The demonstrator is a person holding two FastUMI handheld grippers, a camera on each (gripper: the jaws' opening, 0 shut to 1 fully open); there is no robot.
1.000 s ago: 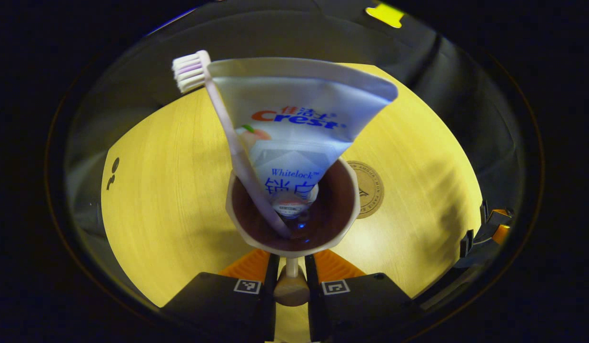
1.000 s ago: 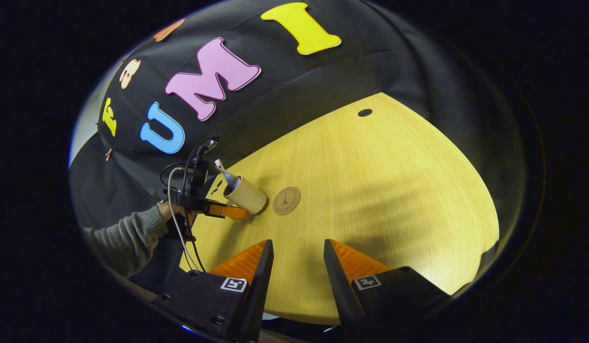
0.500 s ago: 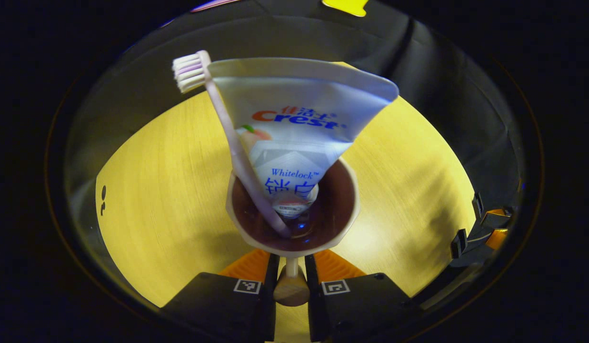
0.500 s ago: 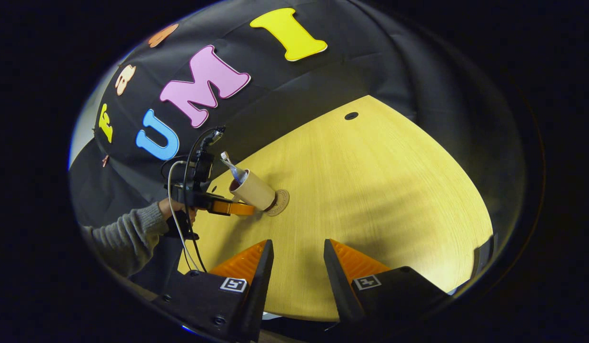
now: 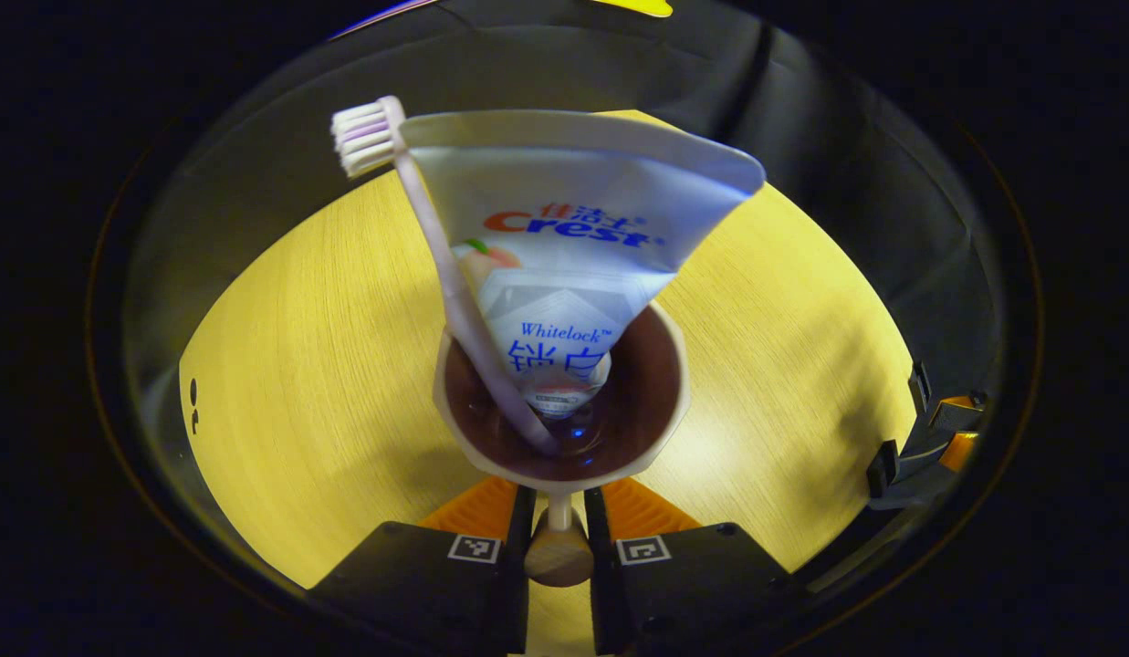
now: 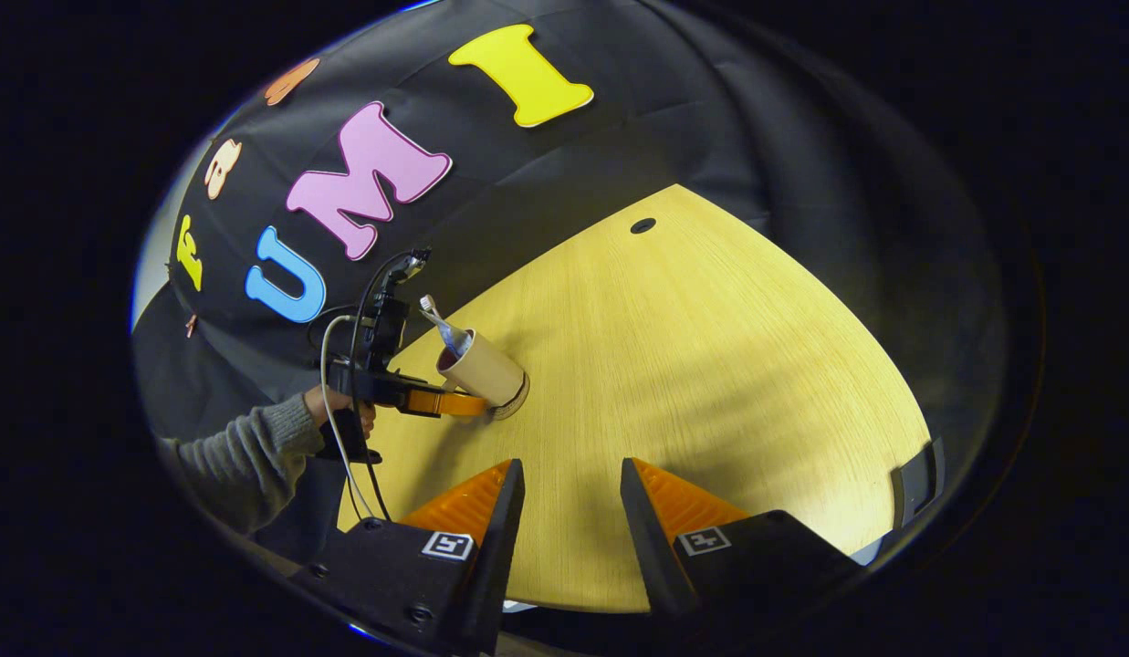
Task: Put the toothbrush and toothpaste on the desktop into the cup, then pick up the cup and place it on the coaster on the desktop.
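In the left gripper view, a beige cup (image 5: 674,401) with a dark inside holds a pale toothbrush (image 5: 436,265), bristles up, and a white toothpaste tube (image 5: 573,237), cap down. My left gripper (image 5: 559,502) is shut on the cup's handle. In the right gripper view the cup (image 6: 482,370) stands over the round coaster (image 6: 519,394), of which a thin edge shows under its base; contact cannot be told. The left gripper (image 6: 441,402) is beside the cup there. My right gripper (image 6: 571,474) is open and empty over the near table, and shows at the right edge (image 5: 925,438) of the left gripper view.
The yellow wooden table (image 6: 710,365) ends at the black cloth wall behind. A small dark hole (image 6: 642,224) sits near its far edge. A grey sleeve (image 6: 245,456) and a cable come in from the left behind the left gripper.
The left gripper carried the cup rightwards onto the coaster's place; the coaster, in plain sight beside the cup a second ago, is now almost covered by it. The right gripper stayed open.
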